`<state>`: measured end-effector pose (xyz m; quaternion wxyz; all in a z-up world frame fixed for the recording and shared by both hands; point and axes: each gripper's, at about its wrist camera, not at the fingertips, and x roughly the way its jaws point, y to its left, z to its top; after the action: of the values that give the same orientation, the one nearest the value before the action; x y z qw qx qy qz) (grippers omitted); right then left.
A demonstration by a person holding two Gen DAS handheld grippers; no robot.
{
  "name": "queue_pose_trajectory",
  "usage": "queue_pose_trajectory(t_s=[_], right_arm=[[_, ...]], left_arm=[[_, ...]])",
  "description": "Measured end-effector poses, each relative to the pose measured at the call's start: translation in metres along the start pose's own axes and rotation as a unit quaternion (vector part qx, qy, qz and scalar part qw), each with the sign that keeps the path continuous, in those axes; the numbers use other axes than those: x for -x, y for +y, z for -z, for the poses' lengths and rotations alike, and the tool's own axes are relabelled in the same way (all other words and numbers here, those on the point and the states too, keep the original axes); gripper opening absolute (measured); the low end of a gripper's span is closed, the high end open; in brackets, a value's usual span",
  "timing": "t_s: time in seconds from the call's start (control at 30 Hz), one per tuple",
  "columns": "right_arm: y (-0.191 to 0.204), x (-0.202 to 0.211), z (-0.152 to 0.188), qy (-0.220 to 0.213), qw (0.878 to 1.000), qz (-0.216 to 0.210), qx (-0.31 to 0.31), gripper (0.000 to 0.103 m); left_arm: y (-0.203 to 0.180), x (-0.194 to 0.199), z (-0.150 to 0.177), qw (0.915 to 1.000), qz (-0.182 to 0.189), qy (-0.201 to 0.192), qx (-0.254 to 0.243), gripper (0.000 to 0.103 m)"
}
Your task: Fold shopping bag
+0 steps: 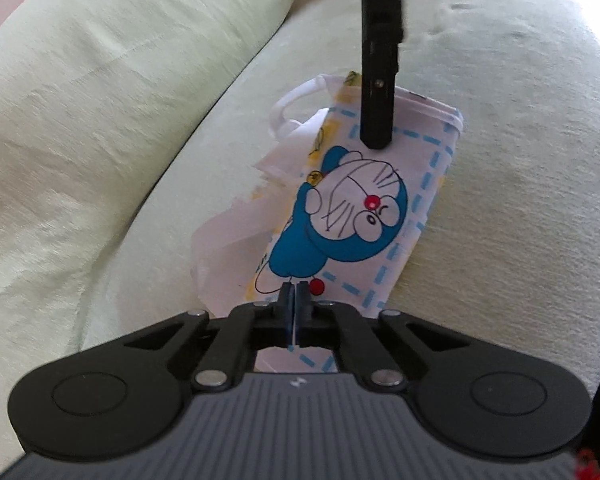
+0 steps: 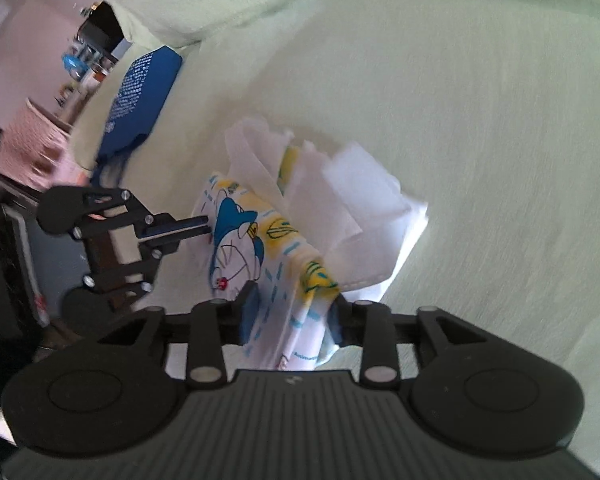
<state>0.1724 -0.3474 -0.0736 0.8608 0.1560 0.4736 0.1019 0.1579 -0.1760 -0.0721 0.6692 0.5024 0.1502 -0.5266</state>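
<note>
Left hand-held gripper (image 1: 295, 292): nearest the lens, jaws fully closed, pinching the near edge of the shopping bag (image 1: 364, 216). Right hand-held gripper (image 2: 292, 312): jaws partly apart, straddling a folded edge of the same bag; whether the pads press on the cloth cannot be told. The bag, white with a blue cartoon cat and dashed blue border, lies partly folded on a pale green sofa (image 1: 500, 160), handles bunched on the side toward the backrest. A blue packet (image 2: 140, 96) lies further back.
</note>
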Motion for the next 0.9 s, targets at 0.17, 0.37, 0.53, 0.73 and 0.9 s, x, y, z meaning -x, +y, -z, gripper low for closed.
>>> queue_pose_trajectory(t_s=[0.17, 0.37, 0.53, 0.73, 0.9], right_arm=[[0.043, 0.029, 0.030, -0.080, 0.983, 0.122, 0.115, 0.038], [0.043, 0.044, 0.024, -0.145, 0.976, 0.133, 0.093, 0.013], [0.031, -0.003, 0.024, -0.097, 0.981, 0.147, 0.084, 0.012], [0.039, -0.007, 0.022, -0.088, 0.972, 0.169, 0.138, 0.012], [0.076, 0.017, 0.044, -0.126, 0.947, 0.170, 0.240, 0.054]], left_arm=[[-0.002, 0.002, 0.003, 1.0000, 0.000, -0.002, -0.001, 0.000], [-0.008, 0.002, 0.007, 0.9999, -0.012, -0.010, -0.003, 0.000], [-0.010, 0.003, 0.003, 0.9995, -0.027, -0.016, 0.002, 0.000], [-0.009, -0.006, 0.002, 0.9999, -0.001, -0.006, 0.008, 0.000], [-0.006, -0.006, -0.001, 0.9999, 0.009, -0.003, 0.011, 0.000]])
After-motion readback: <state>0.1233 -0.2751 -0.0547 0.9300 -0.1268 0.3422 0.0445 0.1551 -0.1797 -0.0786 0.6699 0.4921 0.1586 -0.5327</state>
